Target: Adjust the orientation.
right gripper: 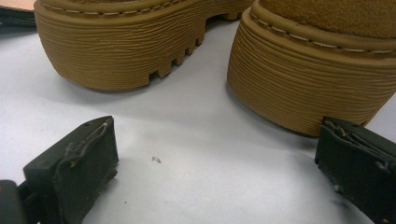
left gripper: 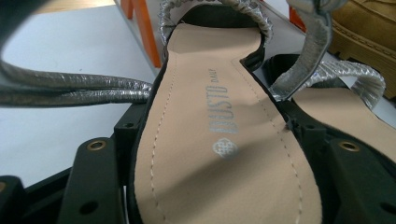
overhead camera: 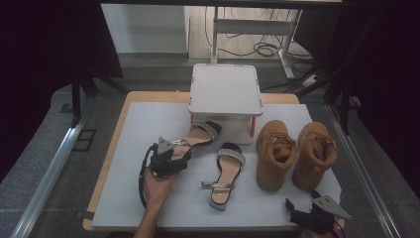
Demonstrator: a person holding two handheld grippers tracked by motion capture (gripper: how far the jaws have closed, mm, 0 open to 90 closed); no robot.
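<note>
A black sandal with a tan insole and silver straps (overhead camera: 203, 133) lies left of centre on the grey mat, toe pointing toward the white stand. My left gripper (overhead camera: 179, 154) is shut on its heel; in the left gripper view the insole (left gripper: 219, 130) sits between the two jaws. Its twin, the second sandal (overhead camera: 225, 173) (left gripper: 345, 116), lies flat just to the right. Two tan boots (overhead camera: 275, 153) (overhead camera: 314, 154) stand upright right of centre. My right gripper (overhead camera: 303, 199) (right gripper: 219, 154) rests open on the mat in front of the boot heels (right gripper: 116, 51) (right gripper: 317, 79), holding nothing.
A white flat-topped stand (overhead camera: 225, 89) on orange legs (left gripper: 147, 32) stands at the back middle, with the held sandal's toe just under its front edge. The grey mat (overhead camera: 148, 124) has bare room at the left and front. Table edges lie close to the right gripper.
</note>
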